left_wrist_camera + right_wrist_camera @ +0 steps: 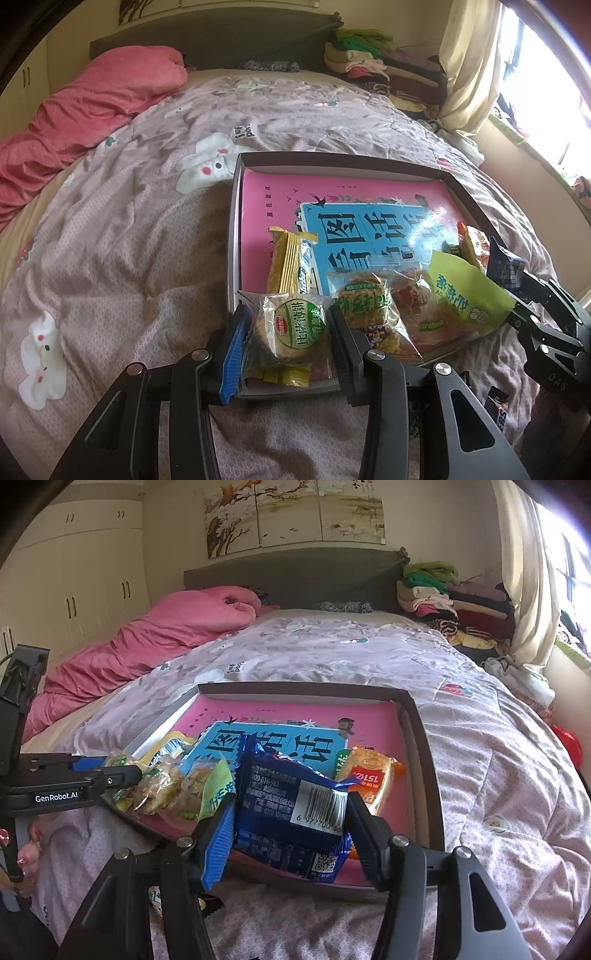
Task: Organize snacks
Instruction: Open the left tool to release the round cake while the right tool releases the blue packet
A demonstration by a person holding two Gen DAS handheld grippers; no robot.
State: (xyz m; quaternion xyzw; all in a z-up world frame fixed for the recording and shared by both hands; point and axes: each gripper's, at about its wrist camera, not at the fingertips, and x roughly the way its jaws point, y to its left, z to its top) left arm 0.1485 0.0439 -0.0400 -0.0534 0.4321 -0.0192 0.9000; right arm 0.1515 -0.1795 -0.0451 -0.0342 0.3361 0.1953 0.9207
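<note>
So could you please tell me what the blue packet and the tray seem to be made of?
Blue packet: thin glossy plastic film, going by its crinkles, sheen and serrated sealed edges. Tray: probably stiff cardboard, like a box lid; thin, straight, matte grey-brown walls with sharp folded corners, though coated board or plastic can't be ruled out.

Black tongs (290,834) with silver pivot screws, one blue ribbed pad, white "GenRobot.AI" lettering.

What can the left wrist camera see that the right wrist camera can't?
Only the left wrist view shows the round cracker pack facing us between the left gripper jaws. Only the right wrist view shows the wardrobe, the paintings and the dark blue packet filling the right gripper. Both show the tray and pink blanket.
</note>
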